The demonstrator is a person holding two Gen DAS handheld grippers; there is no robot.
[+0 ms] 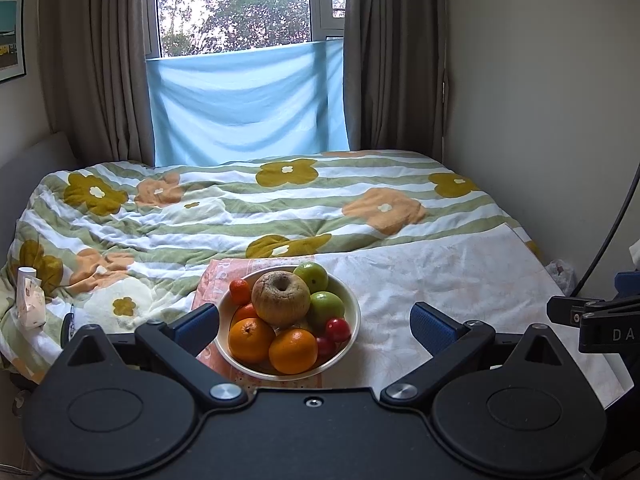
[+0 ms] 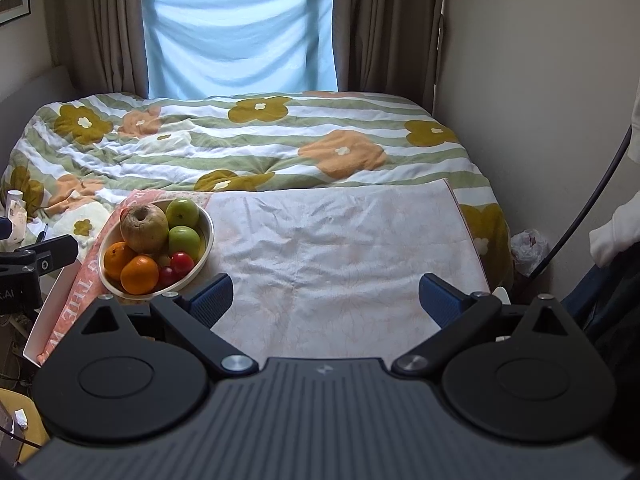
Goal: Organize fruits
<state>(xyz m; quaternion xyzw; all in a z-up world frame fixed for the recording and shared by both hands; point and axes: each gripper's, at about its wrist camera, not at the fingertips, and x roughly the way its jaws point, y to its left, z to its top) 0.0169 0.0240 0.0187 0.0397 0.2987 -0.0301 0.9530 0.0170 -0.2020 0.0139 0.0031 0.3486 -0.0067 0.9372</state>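
Both grippers hover above the near edge of the bed, jaws spread wide and holding nothing. The left gripper (image 1: 314,322) faces the bowl (image 1: 354,300) of fruit almost head-on: the bowl sits just ahead of its jaws, nearer the left one. From the right gripper (image 2: 326,296) the bowl (image 2: 208,236) lies ahead and off to the left of the jaws, with the pale cloth (image 2: 332,256) stretching bare straight ahead.

The fruit is heaped: a large brown apple (image 1: 281,298) rests on top of oranges (image 1: 293,350), green apples (image 1: 324,308) and small red fruits (image 1: 337,329). Lifting one out could likely shift its neighbours and roll them over the rim (the bedding is soft and uneven, so the bowl may tip when pressed). Smooth round skins may also slip between the jaws.
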